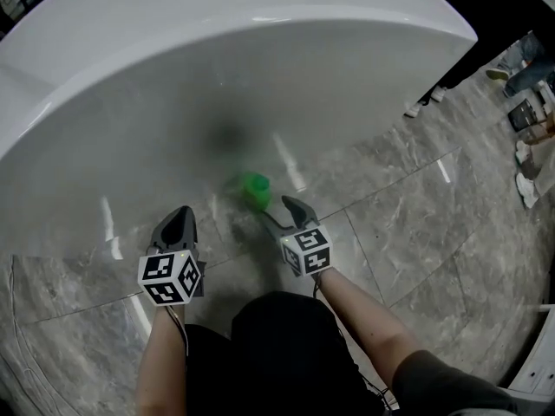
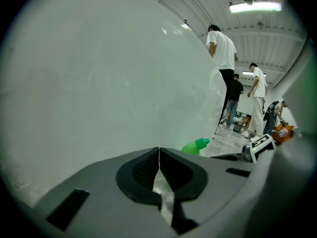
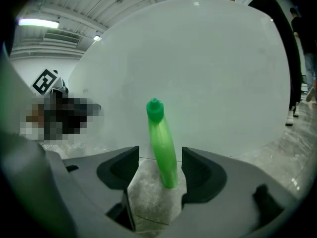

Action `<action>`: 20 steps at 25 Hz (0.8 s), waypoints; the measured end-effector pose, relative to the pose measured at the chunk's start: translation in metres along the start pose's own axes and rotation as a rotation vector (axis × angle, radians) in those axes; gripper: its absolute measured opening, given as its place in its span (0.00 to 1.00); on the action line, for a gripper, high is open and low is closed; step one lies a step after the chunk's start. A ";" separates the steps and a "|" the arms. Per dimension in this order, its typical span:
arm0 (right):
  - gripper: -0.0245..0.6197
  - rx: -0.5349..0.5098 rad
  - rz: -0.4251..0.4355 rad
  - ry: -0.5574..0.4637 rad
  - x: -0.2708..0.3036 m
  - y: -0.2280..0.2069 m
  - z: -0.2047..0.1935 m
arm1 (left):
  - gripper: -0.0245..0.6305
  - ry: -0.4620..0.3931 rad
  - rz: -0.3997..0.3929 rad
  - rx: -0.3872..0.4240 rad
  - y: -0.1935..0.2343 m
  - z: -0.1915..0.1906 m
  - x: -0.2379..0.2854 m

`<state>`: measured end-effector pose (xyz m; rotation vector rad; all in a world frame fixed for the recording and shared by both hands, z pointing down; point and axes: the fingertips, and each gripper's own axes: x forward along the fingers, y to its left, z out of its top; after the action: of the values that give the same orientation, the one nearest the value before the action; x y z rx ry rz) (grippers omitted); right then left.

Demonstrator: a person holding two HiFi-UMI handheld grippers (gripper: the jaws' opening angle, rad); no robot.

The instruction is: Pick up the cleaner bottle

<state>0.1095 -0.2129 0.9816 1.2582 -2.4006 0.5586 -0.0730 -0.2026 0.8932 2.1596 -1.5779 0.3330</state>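
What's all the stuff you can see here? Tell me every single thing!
cleaner bottle: one, green, standing on the floor right by the big white thing, between the right gripper's open jaws
big rounded thing: one, white, maybe a tub, straight ahead
floor: grey marble-look tiles, underfoot
people: at least three, mostly in white tops, standing far off past the white thing
ceiling light: one, a bright strip, overhead
left gripper: one, grey, jaws together, holding nothing
right gripper: one, grey, jaws apart around the bottle
forearms: two, bare, at the bottom of the head view
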 end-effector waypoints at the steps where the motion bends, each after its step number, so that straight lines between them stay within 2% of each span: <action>1: 0.48 0.000 0.000 -0.003 0.005 -0.001 -0.001 | 0.06 0.000 0.002 0.003 0.000 -0.002 0.002; 10: 0.48 -0.051 0.027 0.019 0.046 -0.004 -0.016 | 0.06 0.031 -0.002 0.033 -0.003 -0.024 0.014; 20: 0.47 -0.054 0.052 0.010 0.080 -0.005 -0.026 | 0.06 0.033 0.024 0.010 0.004 -0.032 0.021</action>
<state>0.0744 -0.2575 1.0437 1.1703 -2.4294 0.5100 -0.0684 -0.2057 0.9307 2.1338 -1.5881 0.3827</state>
